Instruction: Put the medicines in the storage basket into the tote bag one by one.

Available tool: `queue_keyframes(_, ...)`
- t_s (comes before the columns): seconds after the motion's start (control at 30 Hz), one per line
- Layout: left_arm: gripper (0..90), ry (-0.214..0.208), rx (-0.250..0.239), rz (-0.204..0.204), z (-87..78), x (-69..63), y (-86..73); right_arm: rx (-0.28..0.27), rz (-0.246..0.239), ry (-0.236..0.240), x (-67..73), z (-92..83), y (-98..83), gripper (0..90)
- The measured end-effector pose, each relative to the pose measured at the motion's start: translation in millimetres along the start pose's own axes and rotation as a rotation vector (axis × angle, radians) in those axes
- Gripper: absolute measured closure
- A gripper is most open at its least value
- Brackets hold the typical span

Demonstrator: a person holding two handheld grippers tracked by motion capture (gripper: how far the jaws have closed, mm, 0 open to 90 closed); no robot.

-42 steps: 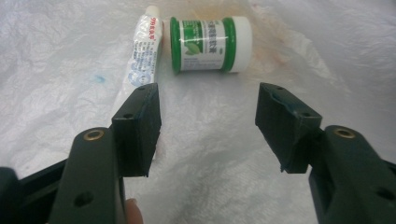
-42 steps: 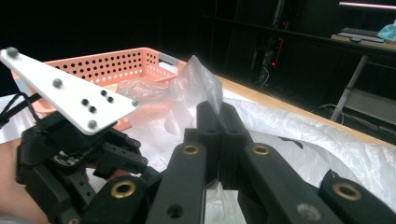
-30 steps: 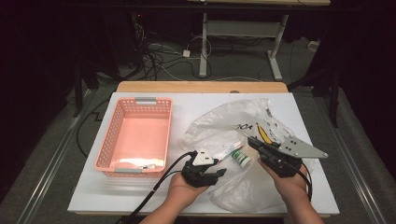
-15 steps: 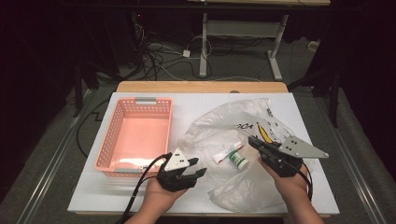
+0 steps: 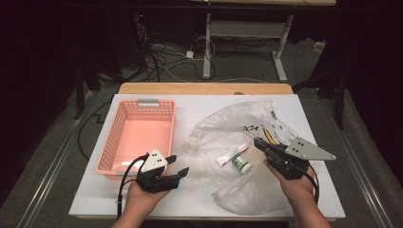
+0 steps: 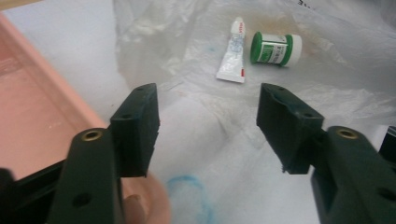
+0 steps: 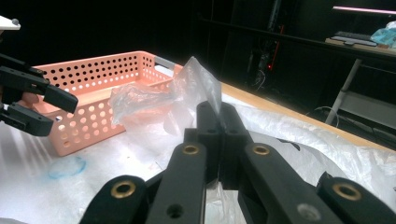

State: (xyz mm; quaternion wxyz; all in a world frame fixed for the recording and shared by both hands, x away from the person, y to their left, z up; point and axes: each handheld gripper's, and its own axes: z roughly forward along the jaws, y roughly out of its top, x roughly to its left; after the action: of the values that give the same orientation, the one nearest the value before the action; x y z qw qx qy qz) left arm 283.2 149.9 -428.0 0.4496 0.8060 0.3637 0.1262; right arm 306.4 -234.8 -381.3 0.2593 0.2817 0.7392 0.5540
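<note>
A clear plastic bag (image 5: 228, 137) lies crumpled on the right half of the white table (image 5: 195, 202). A white tube (image 5: 231, 155) and a green-lidded jar (image 5: 241, 166) lie side by side on or in it; the left gripper view has the tube (image 6: 232, 58) and jar (image 6: 275, 48) ahead of the jaws. My right gripper (image 5: 259, 142) is shut on a fold of the bag (image 7: 196, 79), which stands up from its tips (image 7: 217, 112). My left gripper (image 5: 178, 166) hovers by the pink basket's near right corner. It is open (image 6: 208, 116) with nothing between its jaws, which have just been opening.
The pink perforated basket (image 5: 168, 130) stands on the left half of the table, also seen from the right gripper (image 7: 93, 84). A blue ring mark (image 6: 187, 196) is drawn on the table in front of it. Desks and cables fill the dark floor beyond.
My left gripper has moved left, from the bag's edge toward the basket's near corner, and its jaws stand wider. The right gripper has stayed put on the bag.
</note>
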Motion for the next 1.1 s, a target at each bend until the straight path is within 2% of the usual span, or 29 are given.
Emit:
queue_keyframes(0.07, 32.9, 0.014, -0.009, -0.009, -4.9, 4.1, -0.9, 0.0, -0.001, 0.0, -0.1, 0.0, 0.0, 90.0)
queue_keyframes(0.13, 28.5, 0.024, -0.009, -0.023, -8.9, 8.9, -0.4, 0.001, -0.001, 0.002, 0.0, 0.1, -0.1, 90.0)
queue_keyframes(0.4, 28.8, 0.087, -0.01, -0.059, -25.5, 30.1, -5.5, 0.002, -0.002, 0.002, 0.1, 0.2, 0.0, 90.0)
queue_keyframes(0.57, 34.6, 0.136, -0.017, -0.09, -38.9, 45.3, -10.8, 0.002, -0.007, 0.002, -0.8, 0.7, 0.0, 90.0)
queue_keyframes(0.73, 42.0, 0.15, -0.009, -0.12, -49.1, 56.5, -16.9, -0.001, 0.001, 0.001, -1.8, 2.7, 0.2, 90.0)
queue_keyframes(0.83, 46.0, 0.15, -0.009, -0.156, -52.7, 61.2, -20.9, -0.001, 0.004, 0.0, -3.3, 5.5, 0.4, 90.0)
queue_keyframes(0.9, 48.4, 0.147, -0.009, -0.172, -54.4, 63.4, -23.6, 0.003, 0.008, 0.002, -3.7, 8.2, -0.1, 90.0)
queue_keyframes(1.0, 53.2, 0.156, -0.01, -0.156, -56.8, 62.5, -23.2, 0.011, 0.004, 0.002, -3.1, 11.3, -0.7, 90.0)
queue_keyframes(1.1, 53.8, 0.208, 0.019, -0.162, -55.1, 59.1, -19.0, 0.016, -0.001, 0.005, -2.4, 13.3, -1.0, 90.0)
